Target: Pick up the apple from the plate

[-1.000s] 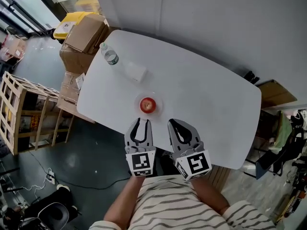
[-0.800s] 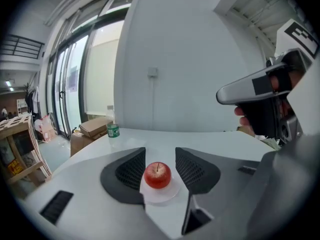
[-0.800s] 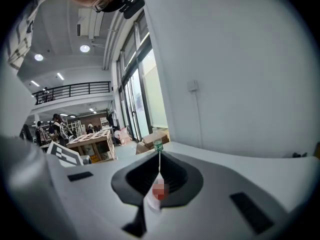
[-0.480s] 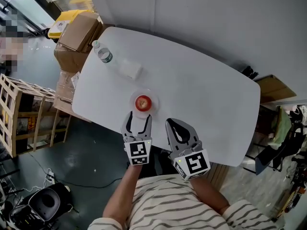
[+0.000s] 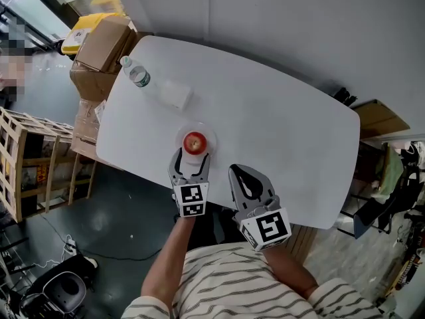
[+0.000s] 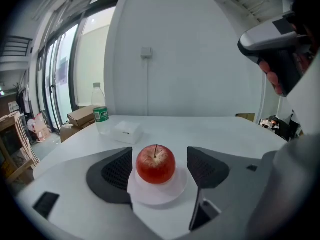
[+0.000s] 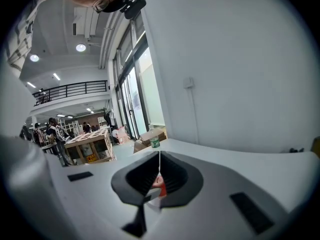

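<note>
Left hand-held gripper (image 5: 191, 159), jaws just opened wide, frames the red apple (image 6: 155, 163) between them, untouched; apple sits on a white plate (image 6: 150, 194); right hand-held gripper (image 5: 247, 178) clenched, empty.

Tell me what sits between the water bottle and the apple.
A small white box lies between bottle and apple, touching neither; the head view shows it.

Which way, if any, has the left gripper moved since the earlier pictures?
Yes. Against the plate, the left gripper has advanced to its near rim; jaws have just been opening, apple lined up between them, untouched.
</note>
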The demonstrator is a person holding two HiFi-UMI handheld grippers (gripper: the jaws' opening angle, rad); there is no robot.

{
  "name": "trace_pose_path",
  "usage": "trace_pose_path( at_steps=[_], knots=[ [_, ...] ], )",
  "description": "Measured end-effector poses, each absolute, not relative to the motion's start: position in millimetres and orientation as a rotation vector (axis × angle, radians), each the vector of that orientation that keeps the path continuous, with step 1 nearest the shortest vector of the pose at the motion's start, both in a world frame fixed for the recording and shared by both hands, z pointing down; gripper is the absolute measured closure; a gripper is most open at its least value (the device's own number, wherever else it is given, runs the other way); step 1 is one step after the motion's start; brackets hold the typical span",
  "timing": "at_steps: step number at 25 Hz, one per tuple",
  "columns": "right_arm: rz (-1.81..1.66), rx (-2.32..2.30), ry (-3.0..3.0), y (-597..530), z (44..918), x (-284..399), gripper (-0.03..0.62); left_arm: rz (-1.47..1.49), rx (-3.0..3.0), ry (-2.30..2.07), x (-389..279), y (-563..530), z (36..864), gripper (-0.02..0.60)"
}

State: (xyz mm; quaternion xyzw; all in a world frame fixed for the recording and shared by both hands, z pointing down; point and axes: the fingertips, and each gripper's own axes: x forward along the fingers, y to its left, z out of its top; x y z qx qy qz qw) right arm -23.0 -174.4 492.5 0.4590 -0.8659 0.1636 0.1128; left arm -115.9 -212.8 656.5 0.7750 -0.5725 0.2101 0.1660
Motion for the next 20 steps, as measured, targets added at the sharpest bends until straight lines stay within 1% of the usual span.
trace_pose_path(
  at_steps=[14,20],
  knots=[
    [0.494,1.363,-2.521,-175,499,-18,0.580,0.685,2.151,-1.576,-118,-222,701,0.219],
    [0.502,1.369,-2.514,-176,501,-14,0.580,0.717,2.145,-1.575,-116,-228,715,0.216]
  ],
)
